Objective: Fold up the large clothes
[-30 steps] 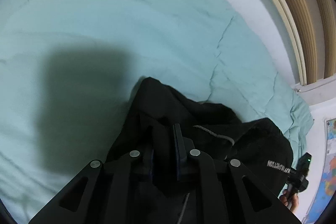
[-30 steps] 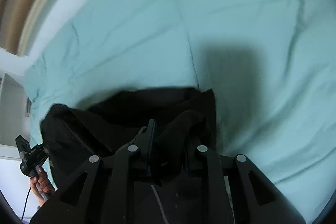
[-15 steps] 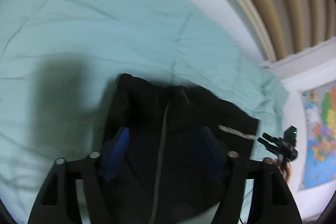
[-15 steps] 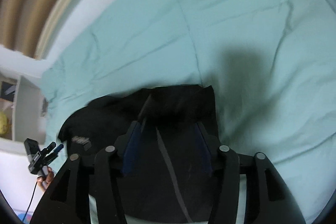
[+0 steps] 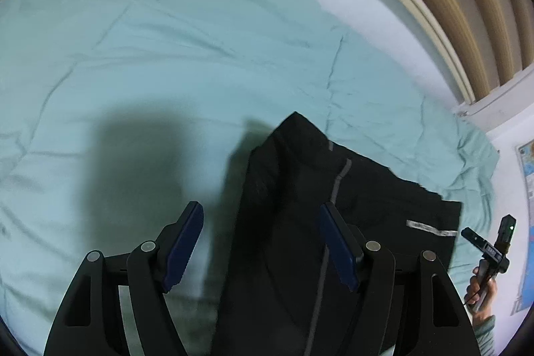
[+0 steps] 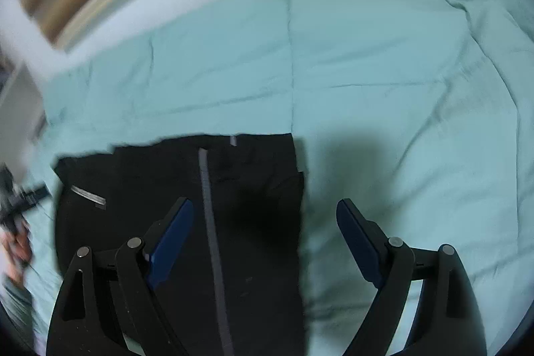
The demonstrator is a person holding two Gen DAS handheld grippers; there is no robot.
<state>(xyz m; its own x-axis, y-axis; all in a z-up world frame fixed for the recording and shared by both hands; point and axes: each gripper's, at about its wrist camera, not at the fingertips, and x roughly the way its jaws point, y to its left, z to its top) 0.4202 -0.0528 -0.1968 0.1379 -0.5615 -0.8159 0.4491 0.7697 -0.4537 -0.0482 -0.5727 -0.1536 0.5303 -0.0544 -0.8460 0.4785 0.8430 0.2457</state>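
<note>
Fold just laid: black garment (image 5: 300, 222) flat on bed (image 5: 167, 55). Left gripper (image 5: 263, 242) wide, empty; right gripper (image 6: 263, 232) opening, empty. Next: regrasp an edge.

A bed (image 5: 383, 32) is carrying everything here. A pale green quilt (image 5: 173, 49) is covering most of it, creasing along its stitched seams, while a bare white strip is showing along the far edge by the wall. A black garment (image 5: 293, 222) is lying folded flat on the quilt at the near edge, a grey stripe (image 6: 210, 222) running down its length and a small reflective tab (image 5: 430, 227) sitting near one side. Dark shadows are falling on the quilt just beside the garment.
</note>
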